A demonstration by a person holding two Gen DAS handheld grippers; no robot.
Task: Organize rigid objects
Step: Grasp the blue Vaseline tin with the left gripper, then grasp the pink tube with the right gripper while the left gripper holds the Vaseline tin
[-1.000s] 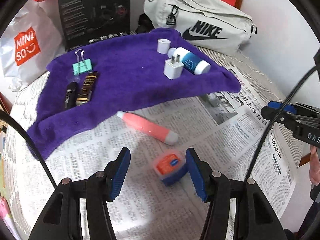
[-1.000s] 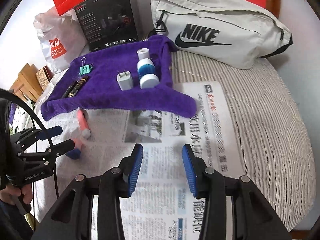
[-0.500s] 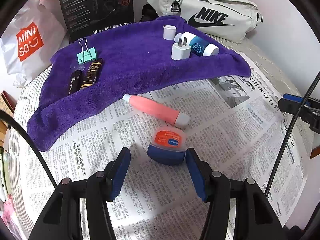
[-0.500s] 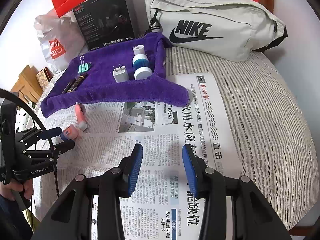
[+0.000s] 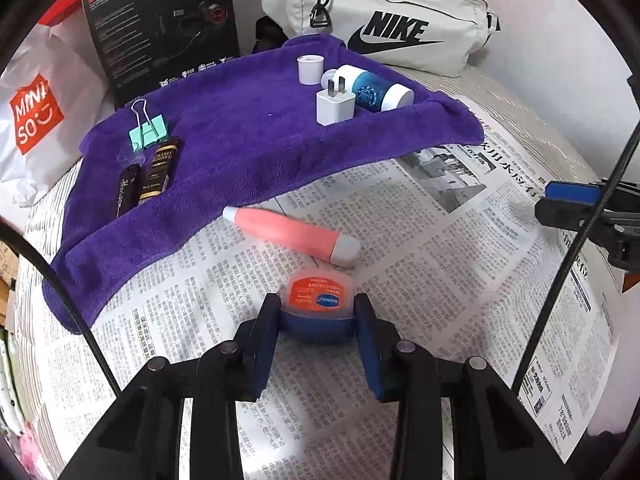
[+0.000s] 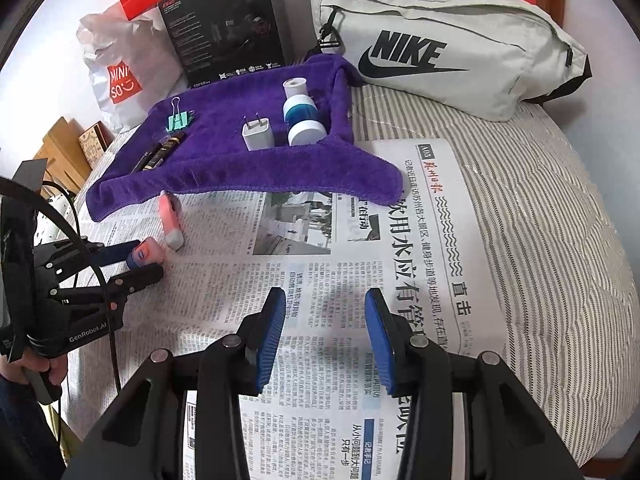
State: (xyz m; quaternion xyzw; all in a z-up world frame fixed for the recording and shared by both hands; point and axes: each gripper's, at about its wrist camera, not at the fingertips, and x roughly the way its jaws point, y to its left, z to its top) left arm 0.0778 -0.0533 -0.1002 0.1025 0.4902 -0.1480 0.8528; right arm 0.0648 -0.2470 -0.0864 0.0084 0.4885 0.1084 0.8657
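The bed (image 6: 552, 208), in a striped cover, carries a spread newspaper (image 6: 360, 280) printed in Chinese; it probably serves as the staging area.

The grey waist bag (image 6: 440, 40) marked NIKE, the black box (image 6: 228, 24) marked HECATE and the white bag (image 5: 36, 120) marked MINISO stand at the back, clear of the work.

The purple towel (image 5: 248, 136) appears to be the sorting zone: a green binder clip (image 5: 148, 134) and two dark tubes (image 5: 154, 176) lie grouped at its left, a white charger plug (image 5: 335, 106), a blue-banded bottle (image 5: 370, 90) and a small white cap (image 5: 310, 69) at its right.

The right hand-held gripper (image 6: 325, 320) hangs released over the newspaper, nothing between its pads.

The pink tube (image 5: 294, 238) lies on the newspaper just below the towel edge, unsorted.

The left hand-held gripper (image 5: 317, 318) is closing, its pads against the blue base of the small jar (image 5: 318, 300), whose orange label is too small to read reliably.
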